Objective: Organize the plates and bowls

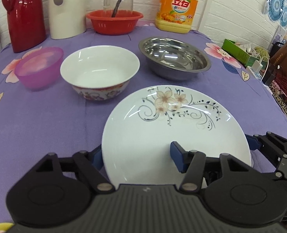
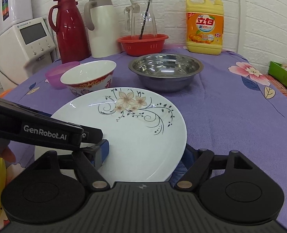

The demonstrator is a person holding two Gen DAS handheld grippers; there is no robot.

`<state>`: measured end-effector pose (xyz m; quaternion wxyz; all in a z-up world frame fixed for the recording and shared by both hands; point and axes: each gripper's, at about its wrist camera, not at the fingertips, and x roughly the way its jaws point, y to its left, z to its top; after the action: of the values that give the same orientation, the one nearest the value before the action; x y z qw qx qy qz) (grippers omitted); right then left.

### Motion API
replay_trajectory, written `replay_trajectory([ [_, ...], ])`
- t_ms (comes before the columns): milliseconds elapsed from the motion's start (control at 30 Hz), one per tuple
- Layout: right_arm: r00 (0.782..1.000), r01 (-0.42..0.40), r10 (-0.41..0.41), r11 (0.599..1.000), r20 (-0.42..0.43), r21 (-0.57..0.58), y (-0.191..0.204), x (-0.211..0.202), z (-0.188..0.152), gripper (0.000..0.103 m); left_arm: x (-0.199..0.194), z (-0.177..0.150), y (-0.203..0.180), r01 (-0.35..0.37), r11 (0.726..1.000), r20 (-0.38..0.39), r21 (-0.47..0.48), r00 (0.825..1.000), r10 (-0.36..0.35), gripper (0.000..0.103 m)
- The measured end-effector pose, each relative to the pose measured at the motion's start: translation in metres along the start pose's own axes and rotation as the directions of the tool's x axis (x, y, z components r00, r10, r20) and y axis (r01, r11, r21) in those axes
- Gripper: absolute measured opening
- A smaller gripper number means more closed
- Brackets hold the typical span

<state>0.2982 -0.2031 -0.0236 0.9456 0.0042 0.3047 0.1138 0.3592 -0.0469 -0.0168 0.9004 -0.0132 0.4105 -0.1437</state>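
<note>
White floral plate (image 1: 162, 130) is sitting tilted near the front of the purple-clothed tabletop (image 1: 46, 128), and both tongs are on it. Left tongs (image 1: 137, 155) straddle its near rim, one blue pad on top of the plate's face and the other poking out under the left edge, so they look clenched on the plate. Right tongs (image 2: 143, 155) do the same from the other side, with one pad (image 2: 102, 151) over the plate and the other finger down below the right rim, also clamped on it. Behind the plate sit a white porcelain bowl with red pattern (image 1: 99, 73), a pink plastic bowl (image 1: 39, 67) just left of it, and a stainless steel bowl (image 1: 174, 57) to the right. Further back are a red colander (image 1: 114, 21), a red thermos (image 1: 23, 15) and a yellow dish soap bottle (image 1: 177, 7)
</note>
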Motion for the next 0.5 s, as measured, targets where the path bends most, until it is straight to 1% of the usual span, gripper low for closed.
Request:
replay_trajectory([
  [133, 1.0, -0.002, 0.001, 1.0, 0.013, 0.029, 0.007, -0.02, -0.006, 0.103, -0.022, -0.006, -0.002, 0.013, 1.0, 0.033, -0.004, 0.999, -0.013, 0.056],
  [233, 0.999, -0.002, 0.001, 0.999, 0.041, 0.037, 0.015, -0.035, -0.009, 0.103, -0.04, -0.008, -0.002, 0.021, 1.0, 0.067, -0.006, 0.998, -0.02, 0.056],
  [367, 0.996, 0.014, -0.016, 1.0, 0.09, 0.018, 0.031, -0.06, -0.01, 0.103, -0.068, -0.014, 0.001, 0.043, 0.999, 0.104, -0.014, 0.994, -0.041, 0.056],
  [500, 0.991, -0.014, 0.014, 1.0, 0.135, -0.004, 0.051, -0.081, -0.01, 0.103, -0.104, -0.031, 0.013, 0.038, 0.999, 0.154, -0.036, 0.988, -0.032, 0.057],
])
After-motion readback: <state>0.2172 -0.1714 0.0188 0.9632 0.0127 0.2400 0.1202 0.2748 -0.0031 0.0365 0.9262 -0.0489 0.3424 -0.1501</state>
